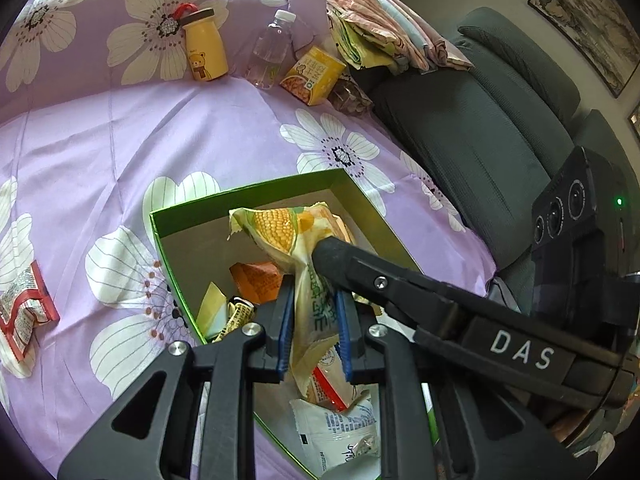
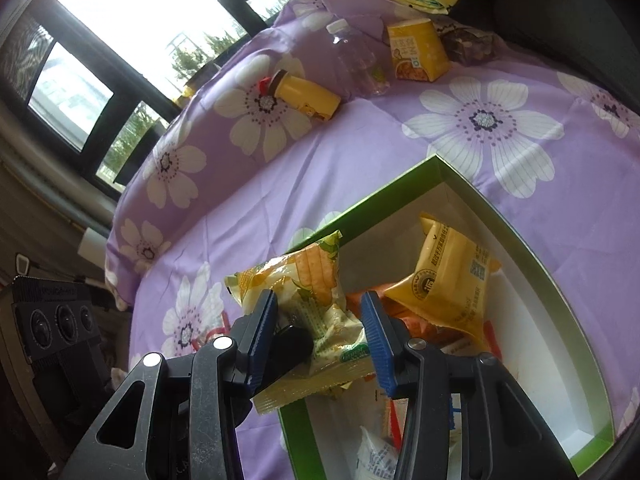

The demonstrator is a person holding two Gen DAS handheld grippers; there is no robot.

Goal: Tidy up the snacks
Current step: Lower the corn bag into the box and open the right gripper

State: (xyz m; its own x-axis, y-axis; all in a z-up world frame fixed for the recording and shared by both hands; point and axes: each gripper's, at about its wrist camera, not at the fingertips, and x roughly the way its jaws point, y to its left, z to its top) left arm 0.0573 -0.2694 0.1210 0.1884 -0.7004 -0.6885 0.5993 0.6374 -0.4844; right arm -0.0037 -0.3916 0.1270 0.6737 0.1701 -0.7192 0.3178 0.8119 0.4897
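A corn snack packet (image 1: pixel 280 228) (image 2: pixel 320 280) hangs over the near left part of an open green box (image 1: pixel 248 192) (image 2: pixel 400 188). My left gripper (image 1: pixel 315 326) is shut on the packet's lower half, its blue pads pressing both sides. In the right wrist view the right gripper (image 2: pixel 320 336) has the same packet filling the gap between its blue pads. One black right fingertip (image 1: pixel 330 254) presses into the packet in the left wrist view. Inside the box lie an orange packet (image 1: pixel 260 280), a yellow packet (image 2: pixel 456 272) and a white packet (image 1: pixel 340 432).
A purple flowered cloth (image 1: pixel 120 140) covers the surface. At its far side lie a yellow bear bottle (image 1: pixel 204 48), a clear water bottle (image 1: pixel 272 52), a yellow carton (image 1: pixel 312 76) and folded cloths (image 1: pixel 384 40). A red-and-white packet (image 1: pixel 24 312) lies left. A grey sofa (image 1: pixel 480 120) stands right.
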